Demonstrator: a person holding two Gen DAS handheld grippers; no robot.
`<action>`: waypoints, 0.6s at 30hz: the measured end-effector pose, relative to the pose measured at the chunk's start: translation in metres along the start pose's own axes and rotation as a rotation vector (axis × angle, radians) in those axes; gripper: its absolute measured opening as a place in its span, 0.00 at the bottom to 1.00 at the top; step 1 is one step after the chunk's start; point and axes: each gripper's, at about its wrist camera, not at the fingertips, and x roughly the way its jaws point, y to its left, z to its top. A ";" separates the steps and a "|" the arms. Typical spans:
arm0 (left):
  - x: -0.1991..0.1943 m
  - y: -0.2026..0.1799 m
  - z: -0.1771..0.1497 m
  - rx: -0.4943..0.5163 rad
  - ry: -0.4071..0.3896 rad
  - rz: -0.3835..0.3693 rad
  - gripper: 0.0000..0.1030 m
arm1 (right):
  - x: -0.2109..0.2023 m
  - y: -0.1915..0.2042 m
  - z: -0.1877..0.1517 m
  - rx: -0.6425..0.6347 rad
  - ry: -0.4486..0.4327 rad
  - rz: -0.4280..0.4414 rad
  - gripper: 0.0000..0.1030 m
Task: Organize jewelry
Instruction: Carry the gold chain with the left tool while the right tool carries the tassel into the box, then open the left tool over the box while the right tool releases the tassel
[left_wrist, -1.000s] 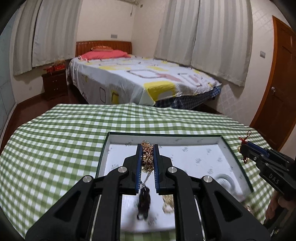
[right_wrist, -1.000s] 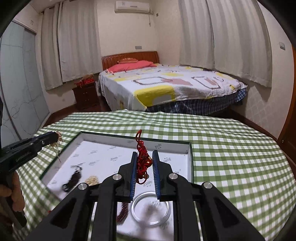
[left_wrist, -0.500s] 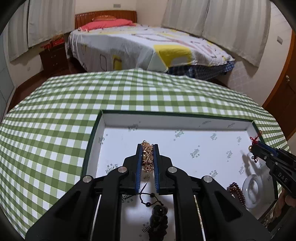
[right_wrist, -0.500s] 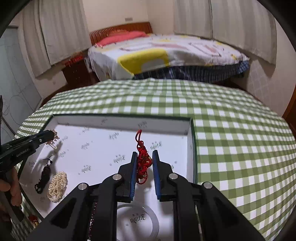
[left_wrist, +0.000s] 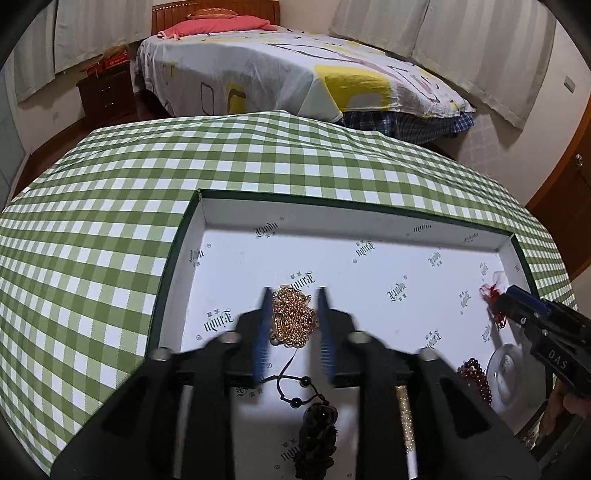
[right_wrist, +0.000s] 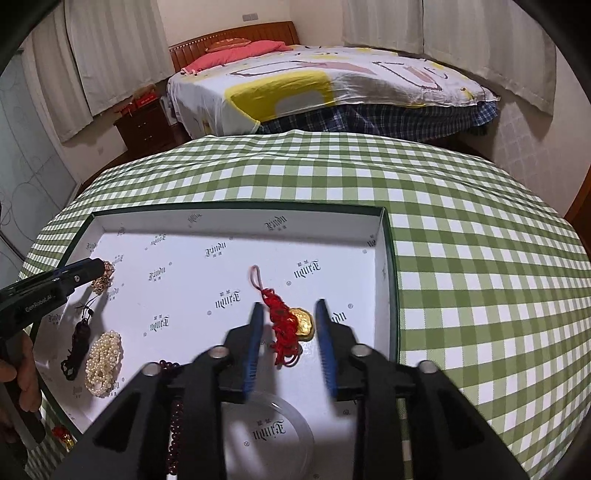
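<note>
I am holding my left gripper (left_wrist: 291, 325) spread, its fingers standing either side of the gold chain (left_wrist: 293, 317) lying in the white tray (left_wrist: 369, 225) on the bench (left_wrist: 92, 229). My right gripper (right_wrist: 290, 341) is spread too, flanking the red knot charm (right_wrist: 286, 326) lying near the tray's right wall.
</note>
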 end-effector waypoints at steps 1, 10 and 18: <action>-0.001 0.001 0.000 -0.004 -0.003 -0.002 0.32 | 0.000 0.000 0.000 0.000 -0.003 -0.001 0.35; -0.020 0.004 -0.005 -0.007 -0.078 -0.013 0.39 | -0.014 0.002 -0.001 -0.002 -0.064 0.022 0.35; -0.073 0.009 -0.028 0.002 -0.236 -0.024 0.39 | -0.060 0.017 -0.010 -0.032 -0.199 0.019 0.38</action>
